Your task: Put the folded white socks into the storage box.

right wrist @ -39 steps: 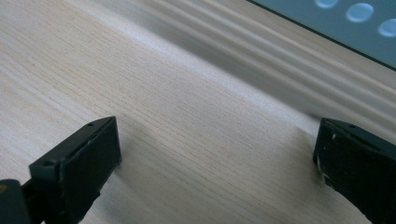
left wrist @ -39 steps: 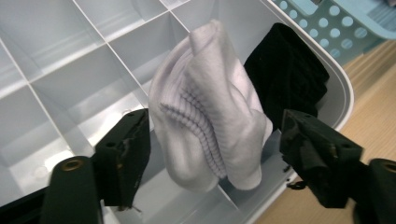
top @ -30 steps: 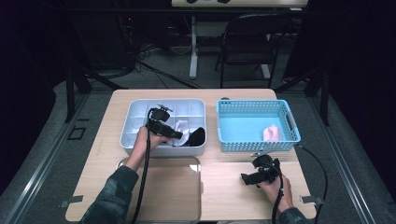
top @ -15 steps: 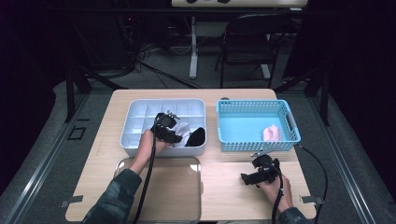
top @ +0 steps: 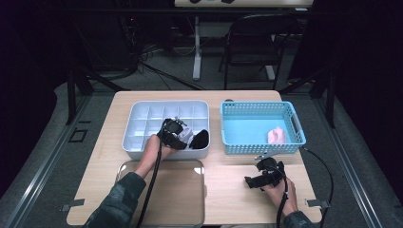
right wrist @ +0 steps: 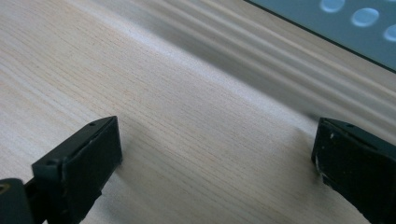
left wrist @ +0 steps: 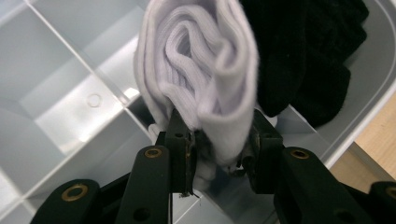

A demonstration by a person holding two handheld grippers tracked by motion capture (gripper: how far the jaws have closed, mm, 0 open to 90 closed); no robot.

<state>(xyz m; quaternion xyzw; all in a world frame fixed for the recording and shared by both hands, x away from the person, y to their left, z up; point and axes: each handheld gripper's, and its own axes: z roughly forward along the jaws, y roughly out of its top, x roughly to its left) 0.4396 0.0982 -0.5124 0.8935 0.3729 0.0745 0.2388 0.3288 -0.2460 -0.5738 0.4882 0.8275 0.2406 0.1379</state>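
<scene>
A rolled white sock (left wrist: 201,70) lies in the front right compartment of the white divided tray (top: 142,118), against a black sock (left wrist: 303,60). My left gripper (left wrist: 217,135) reaches into that compartment; its jaws have just been closing and now pinch the lower end of the white sock (top: 188,136). In the high view the black sock (top: 201,138) lies just right of the left gripper (top: 185,141). My right gripper (top: 252,182) rests low over the bare wood near the table's front right. Its jaws stand wide apart with nothing between them (right wrist: 217,140).
A blue perforated basket (top: 256,107) stands right of the white tray and holds a pink item (top: 276,136). A shallow metal tray (top: 161,199) lies at the table's front, under my left forearm. A chair stands beyond the far edge.
My left gripper has sunk a little into the tray's front right compartment and its jaws have closed onto the white sock. The right gripper has stayed put.
</scene>
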